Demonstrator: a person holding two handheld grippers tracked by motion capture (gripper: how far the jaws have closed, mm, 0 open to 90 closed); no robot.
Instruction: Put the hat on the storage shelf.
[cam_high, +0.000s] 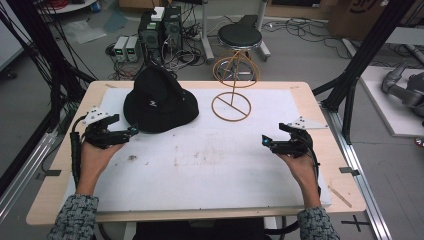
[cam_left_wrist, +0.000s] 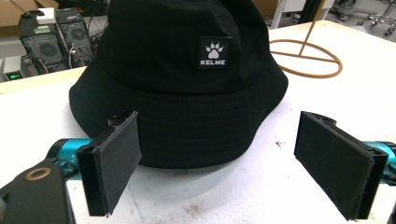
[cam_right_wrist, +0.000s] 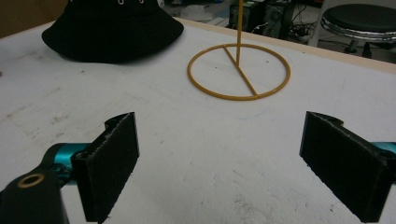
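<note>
A black bucket hat (cam_high: 159, 102) with a paw-logo patch sits brim-down on the white mat, at the back left. In the left gripper view the hat (cam_left_wrist: 187, 79) lies just beyond my left gripper (cam_left_wrist: 224, 168), whose jaws stand wide apart with nothing between them. That left gripper (cam_high: 134, 130) rests close to the hat's brim. A gold wire hat stand (cam_high: 232, 97) rises from its ring base (cam_right_wrist: 239, 72) right of the hat. My right gripper (cam_high: 265, 141) hovers at the mat's right side, open and empty; in its own view the gripper (cam_right_wrist: 219, 168) faces the stand.
The white mat (cam_high: 210, 160) covers a wooden table (cam_high: 330, 150). Beyond the table's far edge stand a black stool (cam_high: 240, 37) and computer boxes (cam_high: 160, 27) amid cables on the floor. Black frame posts (cam_high: 367, 47) rise at both sides.
</note>
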